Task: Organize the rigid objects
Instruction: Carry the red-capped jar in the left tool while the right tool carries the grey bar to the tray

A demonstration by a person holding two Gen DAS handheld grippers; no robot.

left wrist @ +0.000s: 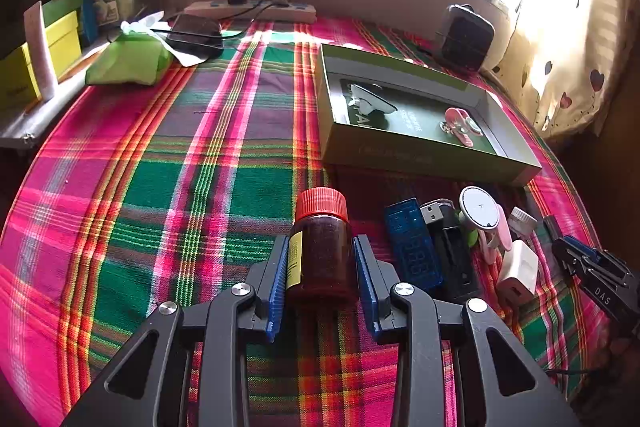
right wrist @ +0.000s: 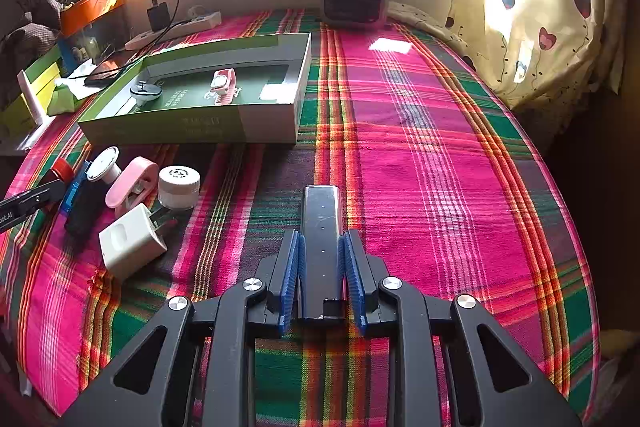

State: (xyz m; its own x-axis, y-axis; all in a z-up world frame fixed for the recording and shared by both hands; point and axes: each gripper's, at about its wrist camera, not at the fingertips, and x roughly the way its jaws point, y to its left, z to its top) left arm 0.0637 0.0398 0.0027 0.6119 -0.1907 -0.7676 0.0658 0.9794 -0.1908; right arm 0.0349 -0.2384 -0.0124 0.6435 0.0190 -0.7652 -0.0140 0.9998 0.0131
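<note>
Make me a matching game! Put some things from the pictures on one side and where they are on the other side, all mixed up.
Things:
1. brown bottle
2. black bar
3. pink clip
4. white charger

Places:
A. inside the green box
B. between the left claw fingers
C. lying on the plaid cloth
D. between the right claw fingers

Pairs: 1-B, 2-D, 3-A, 4-C

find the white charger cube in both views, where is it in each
Left wrist: white charger cube lies lower right, at the near end of the clutter.
Right wrist: it lies lower left, nearest piece of the clutter.
Shared landmark: the green box, beyond the clutter in both.
</note>
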